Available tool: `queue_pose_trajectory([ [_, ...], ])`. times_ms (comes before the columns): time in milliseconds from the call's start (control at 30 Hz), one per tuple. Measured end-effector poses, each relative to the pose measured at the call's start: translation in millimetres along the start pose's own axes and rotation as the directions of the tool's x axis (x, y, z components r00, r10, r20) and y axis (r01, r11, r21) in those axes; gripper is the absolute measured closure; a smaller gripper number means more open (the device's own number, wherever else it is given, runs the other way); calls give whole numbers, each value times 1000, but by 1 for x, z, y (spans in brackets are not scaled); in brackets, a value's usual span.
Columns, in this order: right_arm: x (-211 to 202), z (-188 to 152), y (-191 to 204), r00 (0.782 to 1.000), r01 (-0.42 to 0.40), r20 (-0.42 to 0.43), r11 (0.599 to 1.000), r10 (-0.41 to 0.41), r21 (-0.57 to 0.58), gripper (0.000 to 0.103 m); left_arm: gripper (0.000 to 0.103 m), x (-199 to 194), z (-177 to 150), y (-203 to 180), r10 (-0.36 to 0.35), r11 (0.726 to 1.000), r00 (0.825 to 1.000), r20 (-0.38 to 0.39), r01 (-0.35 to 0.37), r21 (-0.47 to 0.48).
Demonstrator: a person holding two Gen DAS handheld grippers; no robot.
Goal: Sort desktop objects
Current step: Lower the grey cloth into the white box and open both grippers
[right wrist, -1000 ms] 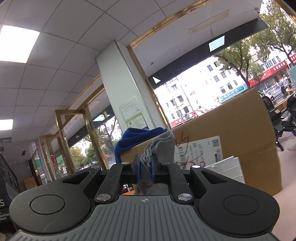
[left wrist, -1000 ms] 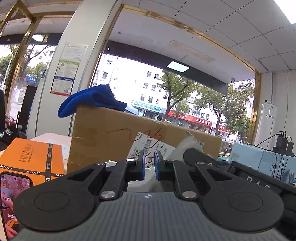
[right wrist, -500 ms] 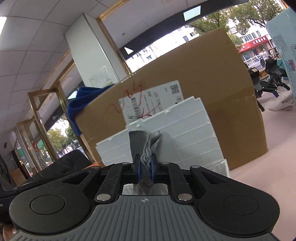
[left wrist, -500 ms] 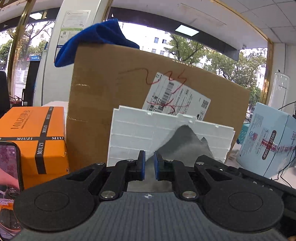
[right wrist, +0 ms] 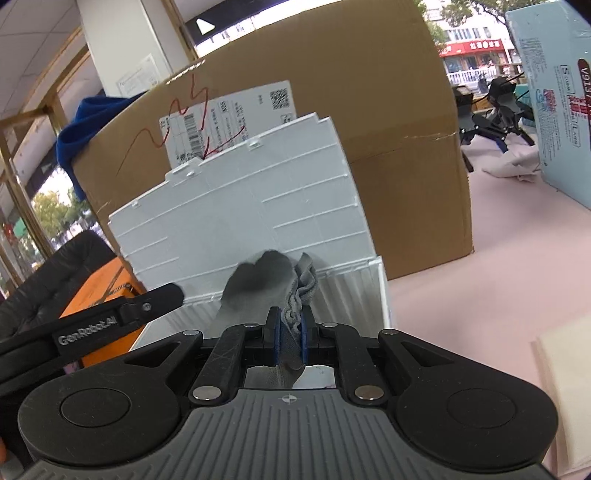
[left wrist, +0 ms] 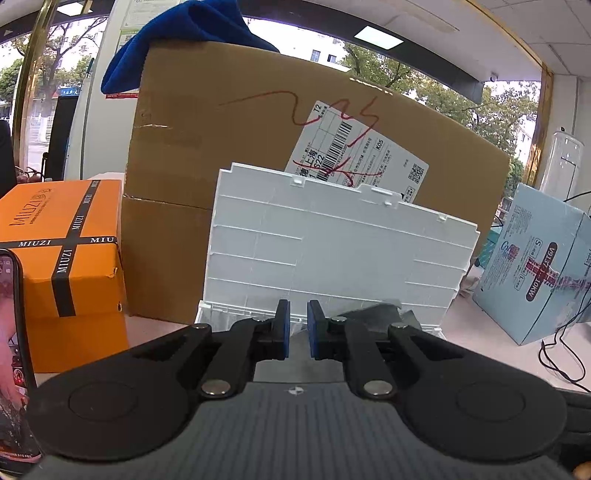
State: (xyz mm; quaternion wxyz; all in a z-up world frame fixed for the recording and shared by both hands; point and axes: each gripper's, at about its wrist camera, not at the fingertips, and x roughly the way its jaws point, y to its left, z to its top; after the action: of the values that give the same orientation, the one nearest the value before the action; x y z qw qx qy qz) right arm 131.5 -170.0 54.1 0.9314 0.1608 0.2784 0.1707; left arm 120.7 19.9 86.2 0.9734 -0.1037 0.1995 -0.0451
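Right tongs (right wrist: pixel 289 334) clenched on a grey cloth (right wrist: pixel 264 286); the cloth bunches up out of the pads and stands just in front of the white foam box (right wrist: pixel 236 206). The box's lid leans upright against the big carton (right wrist: pixel 399 155) behind; the open tray sits low, directly ahead of the tongs and slightly below.

Left tongs (left wrist: pixel 298 330) nearly closed, a narrow gap between the blue pads, nothing gripped as far as I can see. In the left wrist view the cloth (left wrist: pixel 373 314) shows as a dark patch just right of those pads, low against the foam box (left wrist: pixel 332 251).

Key relation: the tray lies straight ahead of the right tongs, near, lid as backstop. Right hand is the one carrying, so it's nearer; likely next is lower and release into the tray. Cloth's long axis runs roughly up-down from the pads.

Orange box (left wrist: pixel 55 240) left, blue cloth (left wrist: pixel 192 33) on top of the carton, on the pink counter (right wrist: pixel 498 258).
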Motion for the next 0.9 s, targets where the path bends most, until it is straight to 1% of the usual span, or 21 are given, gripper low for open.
queue_pose_trajectory([
  [67, 0, 3, 2, 999, 1, -40, 1000, -1, 6, 93, 95, 1, -1, -2, -5, 1000, 1000, -11, 5, 6],
  [133, -3, 7, 6, 999, 19, -51, 1000, -19, 1, 93, 95, 1, -1, -3, -9, 1000, 1000, -15, 9, 8],
  [333, -14, 14, 13, 999, 38, -32, 998, -39, -58, 93, 95, 3, -2, -3, -21, 1000, 1000, -23, 21, 0],
  [433, -7, 11, 13, 997, 53, -60, 995, -58, -81, 93, 95, 4, -4, -4, -21, 1000, 999, -31, 21, 3],
  [567, 4, 5, 15, 993, 50, -104, 993, -62, -108, 93, 95, 5, -5, -7, -21, 1000, 999, -33, 22, 14],
  [667, 6, 2, 19, 992, 61, -100, 988, -75, -140, 93, 95, 5, -6, -8, -24, 1000, 999, -35, 25, 17],
  [900, 7, 1, 20, 992, 59, -99, 986, -75, -155, 92, 94, 8, -9, -10, -22, 999, 999, -42, 23, 27],
])
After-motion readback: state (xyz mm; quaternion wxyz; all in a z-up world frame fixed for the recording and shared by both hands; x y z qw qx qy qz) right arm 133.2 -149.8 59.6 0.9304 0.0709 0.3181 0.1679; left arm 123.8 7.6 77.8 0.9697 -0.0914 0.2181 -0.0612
